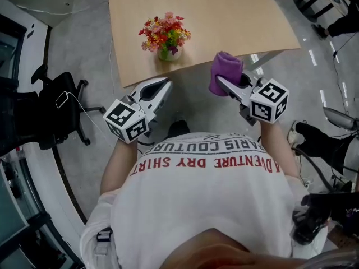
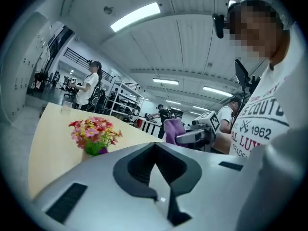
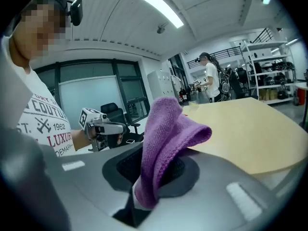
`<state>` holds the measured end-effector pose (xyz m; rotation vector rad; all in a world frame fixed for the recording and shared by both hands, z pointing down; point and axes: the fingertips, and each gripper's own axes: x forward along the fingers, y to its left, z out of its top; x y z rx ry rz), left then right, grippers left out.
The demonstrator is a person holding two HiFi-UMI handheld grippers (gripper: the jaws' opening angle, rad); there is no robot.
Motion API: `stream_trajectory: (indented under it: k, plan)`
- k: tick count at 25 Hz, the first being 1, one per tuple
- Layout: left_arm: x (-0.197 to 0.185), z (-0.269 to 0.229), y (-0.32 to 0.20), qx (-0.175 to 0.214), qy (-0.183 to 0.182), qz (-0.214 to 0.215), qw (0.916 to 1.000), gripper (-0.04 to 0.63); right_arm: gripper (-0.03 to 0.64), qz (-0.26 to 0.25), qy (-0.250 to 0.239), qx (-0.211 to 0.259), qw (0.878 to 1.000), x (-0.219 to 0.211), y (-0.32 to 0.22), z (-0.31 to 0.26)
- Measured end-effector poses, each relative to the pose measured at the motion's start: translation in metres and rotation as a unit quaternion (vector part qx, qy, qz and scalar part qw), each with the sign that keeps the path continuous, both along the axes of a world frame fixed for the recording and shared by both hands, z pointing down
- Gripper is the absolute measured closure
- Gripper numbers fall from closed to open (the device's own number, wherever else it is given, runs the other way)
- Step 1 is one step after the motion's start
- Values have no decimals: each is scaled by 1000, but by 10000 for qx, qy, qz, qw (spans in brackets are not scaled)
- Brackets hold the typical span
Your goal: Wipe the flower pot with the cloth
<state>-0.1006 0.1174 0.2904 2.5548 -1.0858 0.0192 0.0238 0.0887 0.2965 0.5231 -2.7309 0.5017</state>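
— At the near edge of the desk (image 1: 213,15), we have both grippers held up side by side in front of a printed T-shirt (image 1: 207,195). What does the head view miss?

— The jaws. Our left gripper view shows the left gripper (image 2: 155,147) with its jaws pressed together and nothing between them. Our right gripper view shows the right gripper (image 3: 144,186) clamped on a purple cloth (image 3: 168,138), which stands up in a fold out of the jaws.

— And only those two views show us a bystander (image 2: 89,83) beyond the desk's far end.

— The flower pot (image 1: 167,54)?

— We see it on the desk near the front edge, apart from both grippers and between them in the head view. It holds a bunch of red, pink and yellow flowers (image 1: 165,31) that nearly cover it.

— Pose?

— Both grippers point toward the desk, tilted slightly down, marker cubes toward the person holding them.
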Motion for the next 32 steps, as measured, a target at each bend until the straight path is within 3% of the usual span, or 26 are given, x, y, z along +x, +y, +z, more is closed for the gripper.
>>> stream_trajectory:
  k: [6, 10, 14, 19, 32]
  plan:
    - [80, -22, 102, 37, 326, -167, 9993, 594, 572, -143, -158, 72, 9997, 58, 123, -12]
    - [130, -31, 163, 278, -293, -114, 9991, 594, 572, -315, -218, -108, 9992, 85, 191, -10]
    - [160, -51, 208, 268, -392, 55, 9989, 594, 572, -517, -161, -51, 9985, 102, 234, -25]
    - [174, -71, 237, 314, -522, -76, 9981, 594, 572, -634, -266, 90, 9976, 112, 259, -51]
    - [172, -75, 253, 388, -655, -397, 9963, 594, 572, -775, -238, 107, 9967, 115, 274, -47]
